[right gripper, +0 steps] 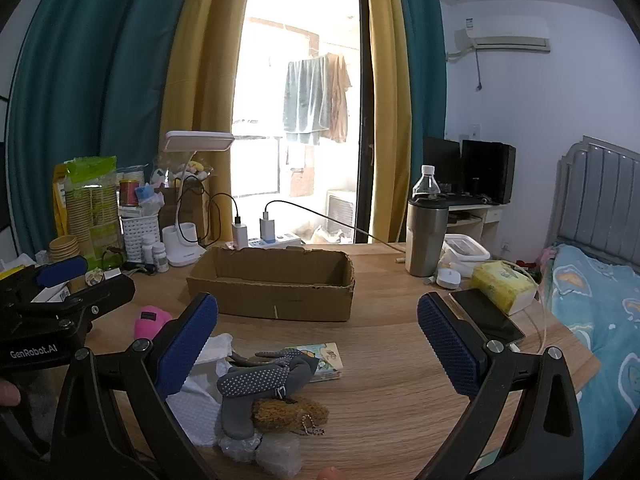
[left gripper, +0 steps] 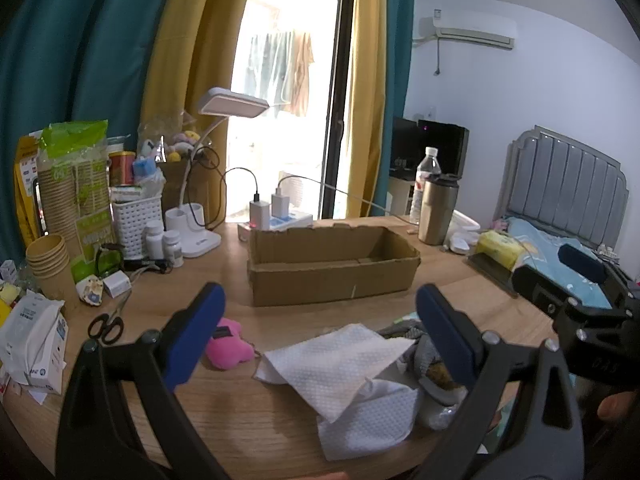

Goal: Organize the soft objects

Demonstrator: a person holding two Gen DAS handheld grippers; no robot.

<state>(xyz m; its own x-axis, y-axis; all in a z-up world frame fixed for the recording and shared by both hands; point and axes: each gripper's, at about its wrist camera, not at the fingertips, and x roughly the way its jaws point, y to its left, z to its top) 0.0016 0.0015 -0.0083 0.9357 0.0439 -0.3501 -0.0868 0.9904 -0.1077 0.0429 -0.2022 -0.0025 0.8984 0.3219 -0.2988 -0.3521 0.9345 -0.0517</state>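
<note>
An open, empty cardboard box (left gripper: 332, 268) (right gripper: 276, 284) stands mid-table. In front of it lie a pink plush (left gripper: 229, 345) (right gripper: 150, 320), white paper towels (left gripper: 344, 364) (right gripper: 196, 396), a grey dotted glove (right gripper: 260, 380), a brown furry keychain toy (right gripper: 288, 410), bubble wrap (right gripper: 272, 454) and a small picture book (right gripper: 324, 360). My left gripper (left gripper: 320, 332) is open and empty, hovering over the towels. My right gripper (right gripper: 318, 344) is open and empty, above the glove and book. Each gripper shows at the other view's edge.
Paper cups (left gripper: 48, 260), a white basket (left gripper: 136, 220), pill bottles, a desk lamp (left gripper: 232, 108), scissors (left gripper: 106, 326) and a wipes pack (left gripper: 36, 340) crowd the left. A power strip, steel tumbler (right gripper: 426, 236), water bottle, tissue pack (right gripper: 502, 284) and phone (right gripper: 486, 316) sit back right. A bed is at the right.
</note>
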